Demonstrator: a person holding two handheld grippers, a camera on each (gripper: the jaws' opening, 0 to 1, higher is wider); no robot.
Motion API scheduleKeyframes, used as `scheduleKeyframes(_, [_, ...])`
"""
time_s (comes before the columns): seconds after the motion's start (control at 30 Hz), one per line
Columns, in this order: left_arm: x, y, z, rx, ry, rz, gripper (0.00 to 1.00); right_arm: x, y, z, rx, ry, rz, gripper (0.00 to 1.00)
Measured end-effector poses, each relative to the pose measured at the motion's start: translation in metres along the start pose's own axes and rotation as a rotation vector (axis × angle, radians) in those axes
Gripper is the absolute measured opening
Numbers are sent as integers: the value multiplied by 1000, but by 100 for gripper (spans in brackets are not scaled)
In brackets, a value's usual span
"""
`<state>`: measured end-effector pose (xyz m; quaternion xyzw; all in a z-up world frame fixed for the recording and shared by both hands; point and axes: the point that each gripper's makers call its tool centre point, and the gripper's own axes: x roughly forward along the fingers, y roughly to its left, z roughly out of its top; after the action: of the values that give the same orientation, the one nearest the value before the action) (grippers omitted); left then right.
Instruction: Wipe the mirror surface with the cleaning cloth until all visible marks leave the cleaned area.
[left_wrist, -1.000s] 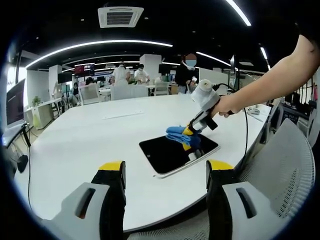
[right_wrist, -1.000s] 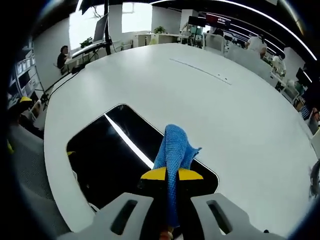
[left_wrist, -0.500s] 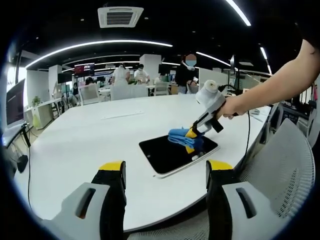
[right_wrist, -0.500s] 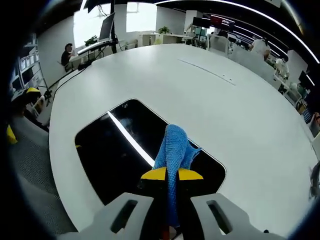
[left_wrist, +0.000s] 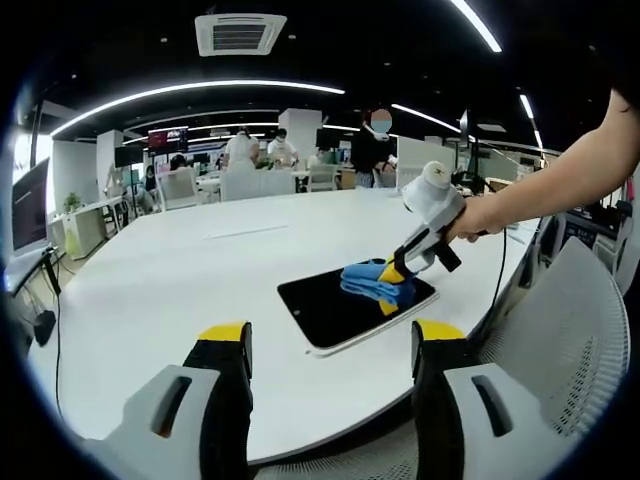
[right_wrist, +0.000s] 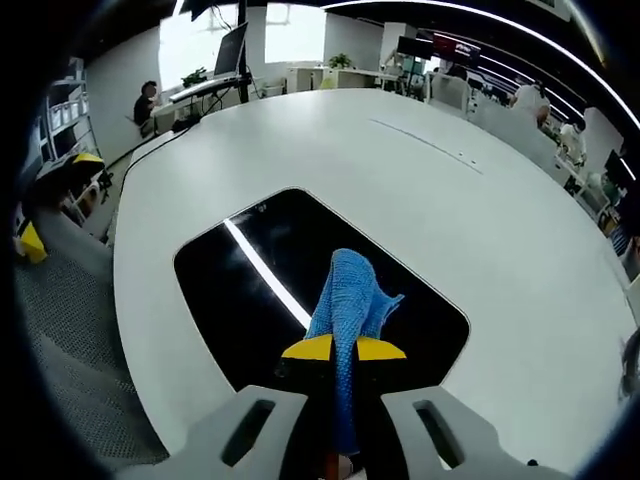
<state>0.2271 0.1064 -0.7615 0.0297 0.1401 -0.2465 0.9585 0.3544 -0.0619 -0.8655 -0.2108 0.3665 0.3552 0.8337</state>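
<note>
white table, grey mesh chair, ceiling vent, monitor

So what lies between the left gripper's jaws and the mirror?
In the left gripper view, just bare white table separates the open left gripper from the mirror; the cloth sits further along.

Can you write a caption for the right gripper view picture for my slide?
Hand-held gripper clamps a blue cloth over the dark mirror.
</note>
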Motion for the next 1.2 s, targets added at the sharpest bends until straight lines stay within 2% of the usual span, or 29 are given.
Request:
scheduleKeyframes(0.73, [-1, 1, 0, -1, 0, 2, 62, -13, 29, -13, -15, -6, 41, 0])
scheduleKeyframes(1.2, [-1, 1, -2, -2, 7, 2, 62, -19, 40, -20, -9, -20, 56, 0])
